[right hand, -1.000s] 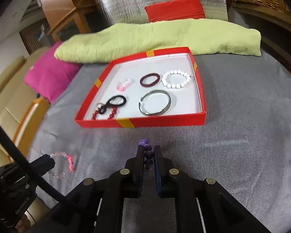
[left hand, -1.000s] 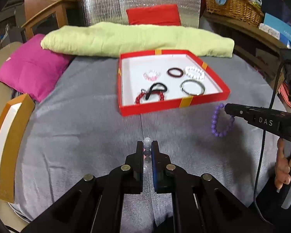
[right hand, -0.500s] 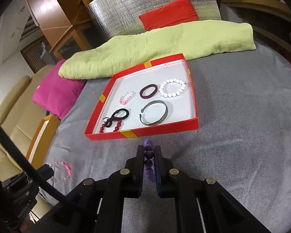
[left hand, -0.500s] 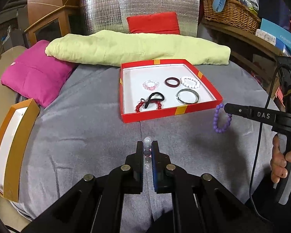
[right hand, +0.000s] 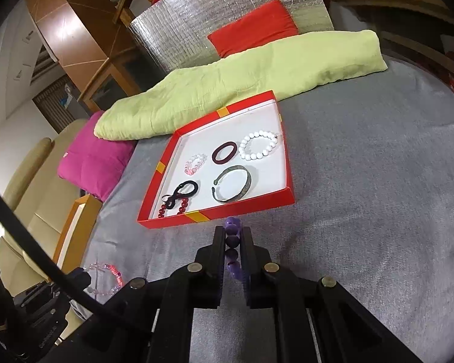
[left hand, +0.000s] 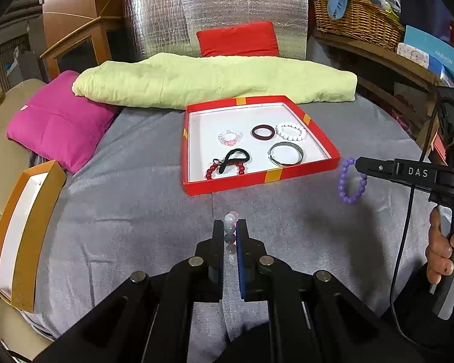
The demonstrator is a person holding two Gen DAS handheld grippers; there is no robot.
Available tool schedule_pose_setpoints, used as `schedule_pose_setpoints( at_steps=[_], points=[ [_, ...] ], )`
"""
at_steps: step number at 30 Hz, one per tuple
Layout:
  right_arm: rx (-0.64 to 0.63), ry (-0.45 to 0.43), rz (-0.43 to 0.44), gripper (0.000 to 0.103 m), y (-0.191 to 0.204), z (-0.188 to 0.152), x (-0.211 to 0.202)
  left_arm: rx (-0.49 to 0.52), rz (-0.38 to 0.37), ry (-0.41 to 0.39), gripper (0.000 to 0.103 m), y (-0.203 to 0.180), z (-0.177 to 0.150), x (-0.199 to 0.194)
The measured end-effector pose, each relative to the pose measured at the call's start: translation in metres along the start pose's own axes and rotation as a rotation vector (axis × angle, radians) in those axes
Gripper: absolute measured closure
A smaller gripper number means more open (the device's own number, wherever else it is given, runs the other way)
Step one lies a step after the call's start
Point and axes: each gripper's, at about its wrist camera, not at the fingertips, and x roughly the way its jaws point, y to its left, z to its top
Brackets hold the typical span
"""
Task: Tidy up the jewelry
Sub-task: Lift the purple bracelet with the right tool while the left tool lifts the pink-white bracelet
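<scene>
A red tray (left hand: 257,178) (right hand: 245,205) with a white floor lies on the grey cloth and holds several bracelets and hair ties. My left gripper (left hand: 230,227) is shut on a clear pink bead bracelet (left hand: 230,224), held above the cloth in front of the tray; that bracelet also shows in the right wrist view (right hand: 106,278). My right gripper (right hand: 233,233) is shut on a purple bead bracelet (right hand: 233,239), held near the tray's front right corner; it hangs from the finger in the left wrist view (left hand: 349,181).
A green folded blanket (left hand: 215,81) lies behind the tray, a pink cushion (left hand: 57,121) to its left. An orange box lid (left hand: 24,230) stands at the left edge. A wicker basket (left hand: 357,21) and shelf are at the right.
Both grippers have risen and pulled back from the tray, each still holding its bracelet. The right wrist view has tilted.
</scene>
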Motion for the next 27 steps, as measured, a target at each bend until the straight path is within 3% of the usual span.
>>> schedule_pose_setpoints(
  at_steps=[14, 27],
  points=[
    [-0.018, -0.018, 0.032, 0.093, 0.006, -0.001, -0.008, -0.015, 0.029, 0.014, 0.095, 0.005, 0.001, 0.006],
    [-0.049, -0.005, 0.028, 0.093, 0.014, -0.005, -0.003, 0.017, 0.147, -0.019, 0.095, 0.011, 0.001, -0.003]
  ],
)
